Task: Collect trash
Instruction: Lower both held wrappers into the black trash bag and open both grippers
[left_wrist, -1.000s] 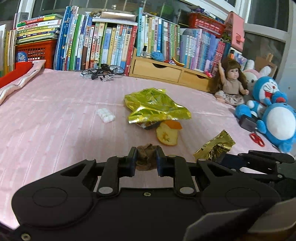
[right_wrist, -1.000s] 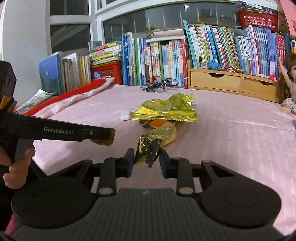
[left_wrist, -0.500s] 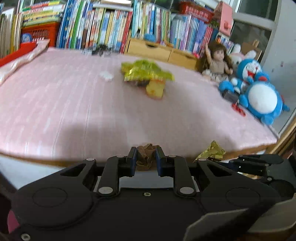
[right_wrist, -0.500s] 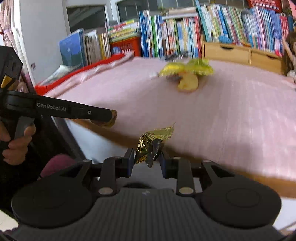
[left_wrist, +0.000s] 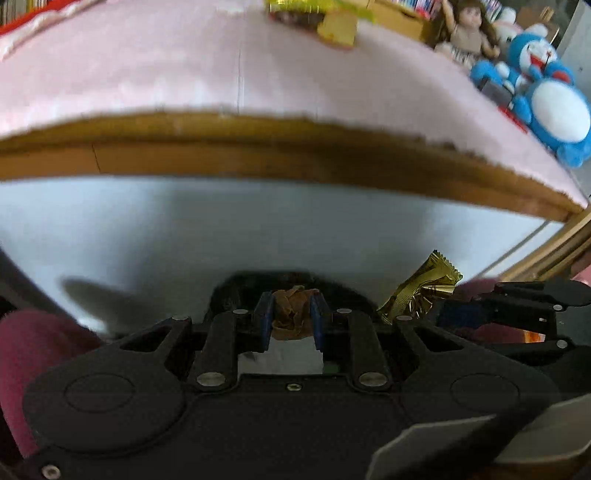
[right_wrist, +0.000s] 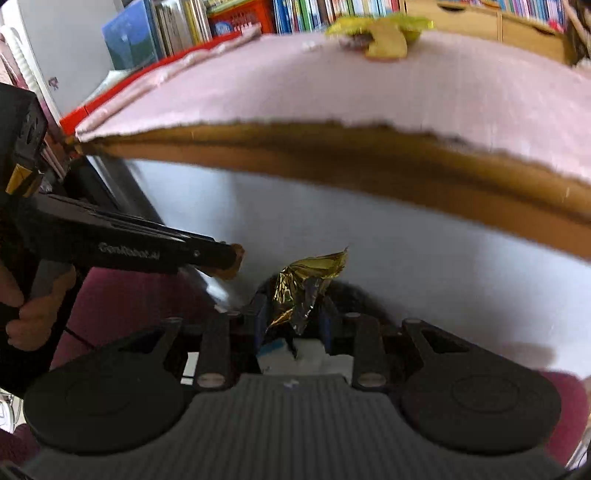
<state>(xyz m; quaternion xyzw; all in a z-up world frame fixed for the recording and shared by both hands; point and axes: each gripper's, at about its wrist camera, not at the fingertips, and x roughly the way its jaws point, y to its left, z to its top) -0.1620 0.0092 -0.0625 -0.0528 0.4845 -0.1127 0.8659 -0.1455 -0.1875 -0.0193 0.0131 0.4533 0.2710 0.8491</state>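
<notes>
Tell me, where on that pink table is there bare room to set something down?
The pink cloth is bare from the wooden front edge back to the yellow wrapper pile. It is crowded on the right by the blue plush toys and the doll.

motion-blurred fisheye views, soft daylight, curved edges

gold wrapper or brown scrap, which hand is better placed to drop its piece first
Neither, clearly. The left gripper pinches the brown scrap and the right gripper pinches the gold wrapper; both hang side by side below the table edge. No bin is clearly visible.
</notes>
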